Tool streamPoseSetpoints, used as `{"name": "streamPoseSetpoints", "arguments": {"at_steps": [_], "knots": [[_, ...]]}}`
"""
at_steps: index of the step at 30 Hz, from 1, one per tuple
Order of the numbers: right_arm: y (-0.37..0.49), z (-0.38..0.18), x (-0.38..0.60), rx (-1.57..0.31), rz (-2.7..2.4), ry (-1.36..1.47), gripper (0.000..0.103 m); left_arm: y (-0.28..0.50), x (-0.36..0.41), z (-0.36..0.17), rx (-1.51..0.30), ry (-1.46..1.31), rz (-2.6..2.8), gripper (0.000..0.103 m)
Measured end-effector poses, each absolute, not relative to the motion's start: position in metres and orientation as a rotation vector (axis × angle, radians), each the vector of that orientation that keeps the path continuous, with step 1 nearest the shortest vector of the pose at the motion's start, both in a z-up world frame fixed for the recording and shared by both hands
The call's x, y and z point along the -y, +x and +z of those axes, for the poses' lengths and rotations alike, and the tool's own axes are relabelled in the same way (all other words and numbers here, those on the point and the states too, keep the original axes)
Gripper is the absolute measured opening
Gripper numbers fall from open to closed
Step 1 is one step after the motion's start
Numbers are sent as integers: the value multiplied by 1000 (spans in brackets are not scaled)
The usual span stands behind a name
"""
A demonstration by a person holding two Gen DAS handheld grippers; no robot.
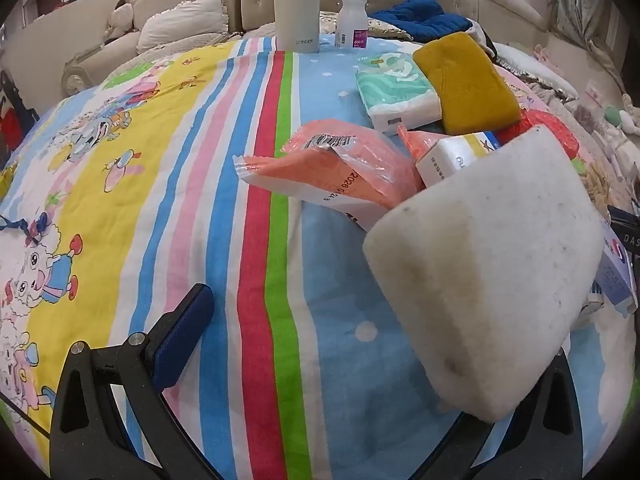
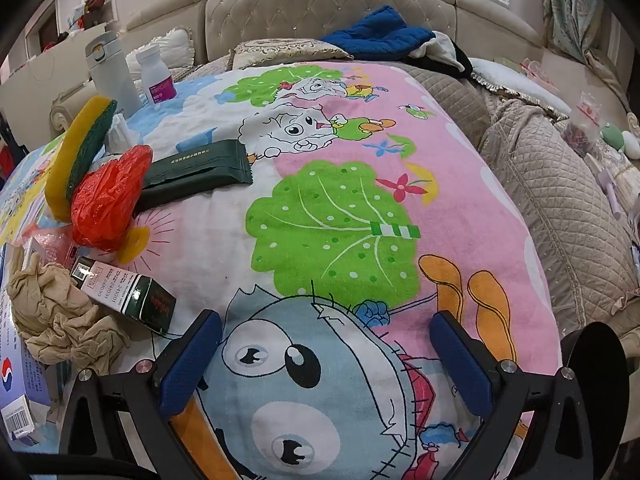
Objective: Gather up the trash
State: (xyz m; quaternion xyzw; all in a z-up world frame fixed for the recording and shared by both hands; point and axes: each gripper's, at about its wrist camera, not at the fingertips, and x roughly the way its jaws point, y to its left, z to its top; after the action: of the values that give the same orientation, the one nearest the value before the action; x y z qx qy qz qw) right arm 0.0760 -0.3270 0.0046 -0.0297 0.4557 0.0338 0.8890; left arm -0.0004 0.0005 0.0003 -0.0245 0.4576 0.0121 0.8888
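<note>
Nothing looks collected yet: both the left gripper [image 1: 320,360] and the right gripper [image 2: 326,364] stand wide and empty. The red bag [image 2: 108,200], crumpled stocking [image 2: 60,320] and wrappers lie left of the right fingers [image 2: 192,360] on the bed [image 2: 400,160].

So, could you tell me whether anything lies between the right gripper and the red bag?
Yes. A green and pink box lies on the blanket between the open right gripper and the red bag, just below the bag in the right wrist view. A crumpled beige cloth sits left of the box, off the direct line.
</note>
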Motion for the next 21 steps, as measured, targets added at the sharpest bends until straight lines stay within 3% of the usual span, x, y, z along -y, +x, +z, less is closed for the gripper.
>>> {"name": "streamPoseSetpoints", "arguments": {"at_steps": [15, 21], "knots": [[35, 21, 327, -1035, 202, -77, 103, -51, 15, 51, -866, -42, 86, 102], [-20, 59, 314, -866, 219, -43, 103, -64, 24, 83, -767, -32, 84, 102]]}}
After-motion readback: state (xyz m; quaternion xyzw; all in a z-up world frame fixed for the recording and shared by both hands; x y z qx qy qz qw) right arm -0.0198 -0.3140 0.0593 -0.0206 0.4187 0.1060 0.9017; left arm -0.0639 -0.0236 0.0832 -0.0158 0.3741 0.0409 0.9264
